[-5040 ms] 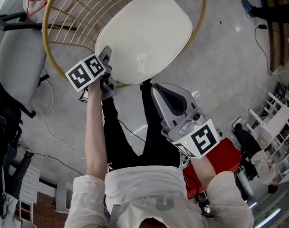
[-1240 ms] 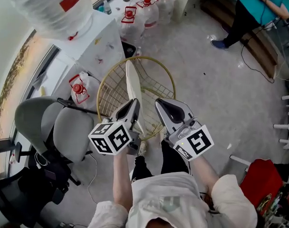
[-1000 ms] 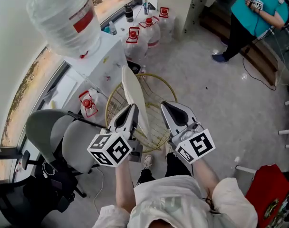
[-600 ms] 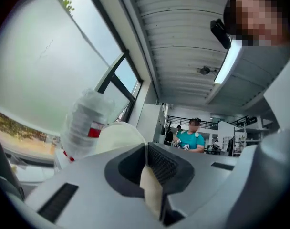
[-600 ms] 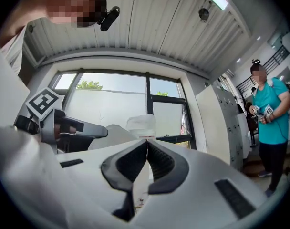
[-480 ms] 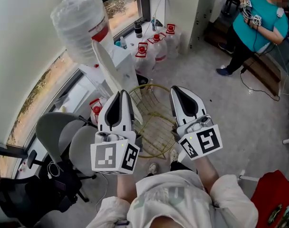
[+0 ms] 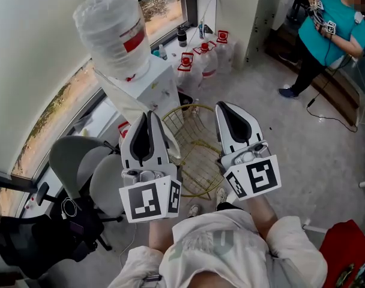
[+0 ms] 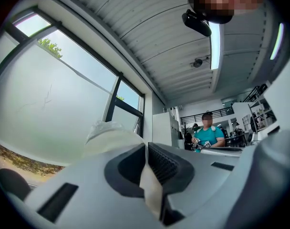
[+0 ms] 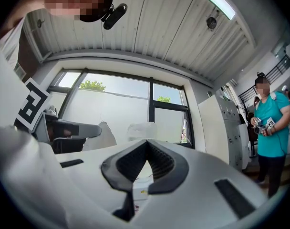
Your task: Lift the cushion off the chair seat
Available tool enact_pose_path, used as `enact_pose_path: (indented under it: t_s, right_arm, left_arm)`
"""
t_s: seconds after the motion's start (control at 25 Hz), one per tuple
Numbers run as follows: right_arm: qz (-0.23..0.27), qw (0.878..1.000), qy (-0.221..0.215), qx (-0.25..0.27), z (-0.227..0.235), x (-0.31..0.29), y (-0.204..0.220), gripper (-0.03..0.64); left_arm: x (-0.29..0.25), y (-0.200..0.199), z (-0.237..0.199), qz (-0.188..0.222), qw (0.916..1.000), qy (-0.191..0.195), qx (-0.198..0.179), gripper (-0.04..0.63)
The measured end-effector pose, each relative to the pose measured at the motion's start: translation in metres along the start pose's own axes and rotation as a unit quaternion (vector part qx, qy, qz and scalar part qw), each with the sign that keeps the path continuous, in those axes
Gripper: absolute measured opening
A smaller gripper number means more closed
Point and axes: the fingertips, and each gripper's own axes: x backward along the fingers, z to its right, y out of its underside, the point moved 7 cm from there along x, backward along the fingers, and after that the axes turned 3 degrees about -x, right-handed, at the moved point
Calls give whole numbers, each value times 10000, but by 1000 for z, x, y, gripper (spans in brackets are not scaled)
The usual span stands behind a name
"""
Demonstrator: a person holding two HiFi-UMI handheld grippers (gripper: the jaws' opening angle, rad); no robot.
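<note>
The cream cushion (image 7: 123, 101) hangs edge-on in the air above the round gold wire chair (image 7: 197, 155), clear of its seat. My left gripper (image 7: 145, 115) is shut on the cushion's near edge. In the left gripper view the cushion's edge (image 8: 150, 192) is pinched between the ribbed pads of that gripper (image 8: 146, 146). My right gripper (image 7: 223, 107) is raised beside it on the right, shut with nothing in it. In the right gripper view its tips (image 9: 146, 142) meet, and the cushion (image 9: 105, 137) shows to the left beyond them.
A water dispenser with a big upturned bottle (image 7: 112, 29) stands behind the chair, with several red-capped jugs (image 7: 197, 59) beside it. A grey office chair (image 7: 80, 170) is at the left. A person in teal (image 7: 332, 32) stands at the far right. A red object (image 7: 344, 254) lies at the lower right.
Both grippers have risen. The left one has rolled and carried the cushion up out of the chair. The right gripper stays shut and empty.
</note>
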Motion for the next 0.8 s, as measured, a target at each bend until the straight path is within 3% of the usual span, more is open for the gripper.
enact_pose_path:
  t_s: [0.8]
  right_arm:
    - [-177, 9996, 164, -113, 21, 4, 14, 17]
  left_arm:
    - [-14, 10, 21, -135, 9996, 241, -4, 29]
